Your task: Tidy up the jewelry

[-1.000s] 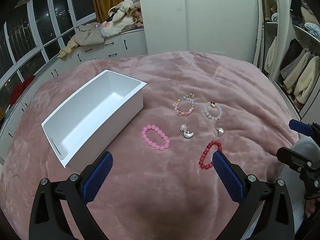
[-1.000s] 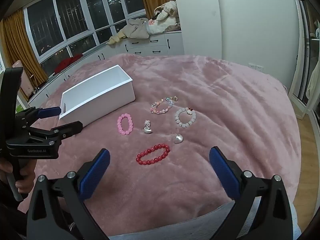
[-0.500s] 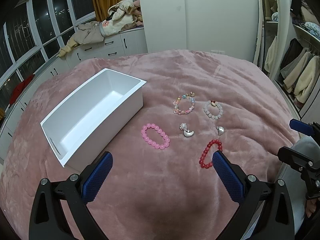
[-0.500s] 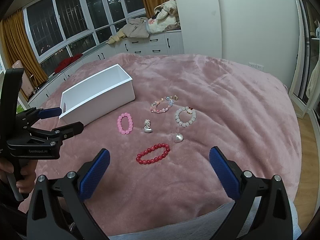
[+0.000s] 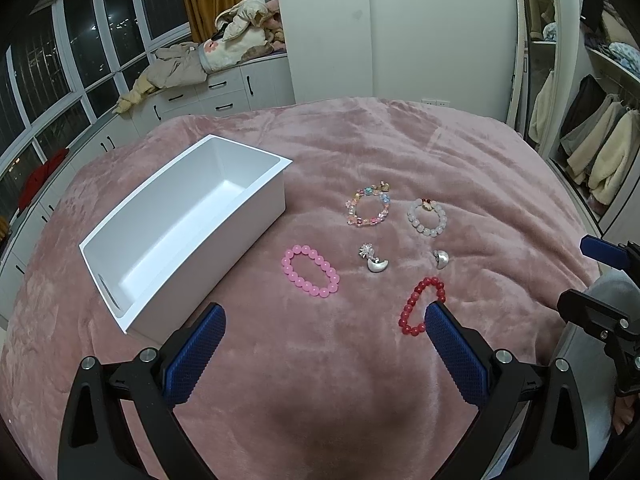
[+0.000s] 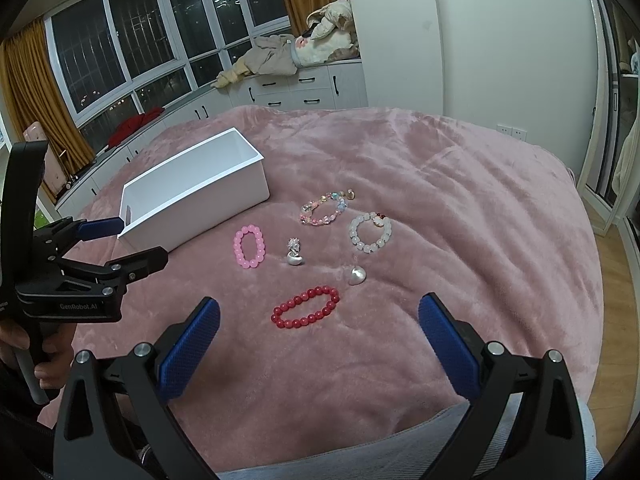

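An empty white box [image 5: 188, 236] [image 6: 192, 204] sits on the pink blanket. To its right lie a pink bead bracelet [image 5: 311, 271] [image 6: 249, 246], a multicoloured bracelet [image 5: 368, 206] [image 6: 325, 208], a white bead bracelet [image 5: 426, 218] [image 6: 370, 233], a red bead bracelet [image 5: 420, 306] [image 6: 305, 308] and two silver earrings [image 5: 374, 260] [image 5: 441, 258] [image 6: 295, 254] [image 6: 356, 275]. My left gripper [image 5: 324, 316] is open and empty, near the bed's front; it also shows in the right wrist view [image 6: 132, 240]. My right gripper [image 6: 318, 312] is open and empty, just short of the red bracelet.
The pink blanket [image 5: 360, 380] covers the whole bed. White drawers with piled clothes [image 5: 224, 60] stand by the windows at the back. An open wardrobe with coats [image 5: 592, 152] is on the right.
Both grippers drifted very slightly; the scene sits a touch differently in view. Nothing was grasped or moved.
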`<action>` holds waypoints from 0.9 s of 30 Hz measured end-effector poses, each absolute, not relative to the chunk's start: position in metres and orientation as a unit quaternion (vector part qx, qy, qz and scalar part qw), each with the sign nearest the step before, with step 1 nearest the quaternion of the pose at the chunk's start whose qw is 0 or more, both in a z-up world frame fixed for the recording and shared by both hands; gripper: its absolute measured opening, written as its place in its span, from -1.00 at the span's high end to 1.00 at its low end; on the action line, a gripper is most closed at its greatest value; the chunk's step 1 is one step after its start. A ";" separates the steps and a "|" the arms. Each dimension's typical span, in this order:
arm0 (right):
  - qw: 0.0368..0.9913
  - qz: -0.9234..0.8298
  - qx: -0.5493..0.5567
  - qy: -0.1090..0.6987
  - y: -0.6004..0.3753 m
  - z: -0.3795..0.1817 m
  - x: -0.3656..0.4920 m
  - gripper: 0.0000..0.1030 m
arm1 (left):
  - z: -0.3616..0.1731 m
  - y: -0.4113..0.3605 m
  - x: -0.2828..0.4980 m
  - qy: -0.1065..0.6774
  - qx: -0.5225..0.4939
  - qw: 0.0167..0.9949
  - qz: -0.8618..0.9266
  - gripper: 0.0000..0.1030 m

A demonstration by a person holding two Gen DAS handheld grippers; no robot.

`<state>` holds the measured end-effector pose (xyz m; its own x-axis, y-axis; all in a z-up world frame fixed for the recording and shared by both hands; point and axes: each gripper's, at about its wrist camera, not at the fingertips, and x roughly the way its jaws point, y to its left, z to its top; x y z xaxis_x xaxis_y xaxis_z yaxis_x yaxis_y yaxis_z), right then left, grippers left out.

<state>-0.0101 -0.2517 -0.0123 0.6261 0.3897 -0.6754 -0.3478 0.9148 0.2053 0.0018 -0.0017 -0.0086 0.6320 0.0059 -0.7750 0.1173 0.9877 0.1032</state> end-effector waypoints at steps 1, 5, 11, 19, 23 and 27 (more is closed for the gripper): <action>0.901 0.204 0.027 0.381 -0.251 -0.012 -0.011 -0.91 | -0.009 -0.001 0.002 0.427 0.072 0.901 -0.031 -0.96; 0.901 0.204 0.028 0.381 -0.252 -0.012 -0.010 -0.91 | -0.010 -0.002 0.003 0.427 0.072 0.901 -0.031 -0.96; 0.901 0.204 0.028 0.381 -0.252 -0.012 -0.010 -0.91 | -0.010 -0.003 0.003 0.427 0.071 0.901 -0.030 -0.96; 0.901 0.205 0.028 0.382 -0.252 -0.012 -0.010 -0.91 | -0.008 -0.003 0.003 0.427 0.069 0.901 -0.032 -0.96; 0.901 0.204 0.028 0.382 -0.252 -0.012 -0.010 -0.91 | -0.008 -0.002 0.002 0.428 0.069 0.901 -0.031 -0.96; 0.901 0.205 0.028 0.382 -0.252 -0.012 -0.010 -0.91 | -0.008 -0.002 0.002 0.428 0.070 0.901 -0.031 -0.96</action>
